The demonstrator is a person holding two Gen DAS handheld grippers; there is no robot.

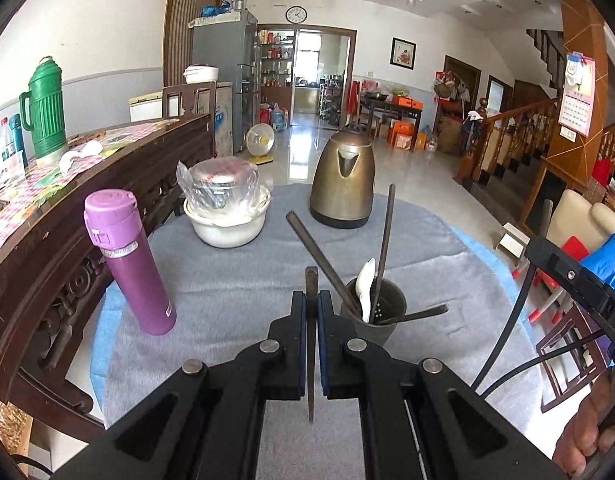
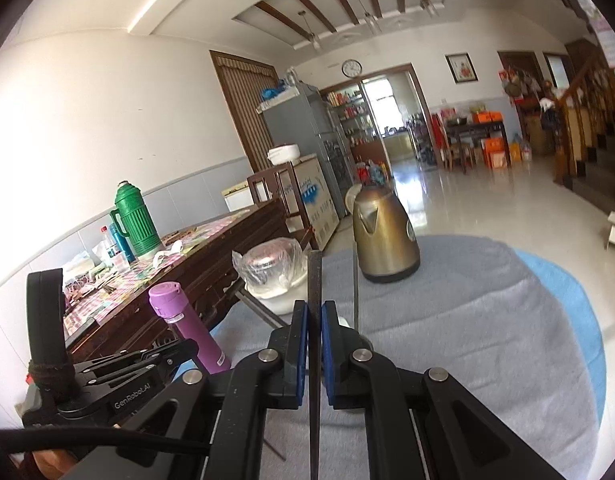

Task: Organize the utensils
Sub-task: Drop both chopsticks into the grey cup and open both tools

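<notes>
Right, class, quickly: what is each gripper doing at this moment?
Left gripper: shut on a dark chopstick.
Right gripper: shut on another dark chopstick.

purple flask [image 1: 127, 260], brass kettle [image 1: 342, 178], covered white bowl [image 1: 226, 212], green thermos [image 1: 46, 110]

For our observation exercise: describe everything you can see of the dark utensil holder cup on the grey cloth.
The utensil holder cup is a small, dark, round container, matte, apparently metal or plastic, with small holes visible on its inner wall. It stands upright on the grey cloth, in front of the kettle. Inside lean a white spoon and several dark chopsticks, one tipped low over the rim.
</notes>
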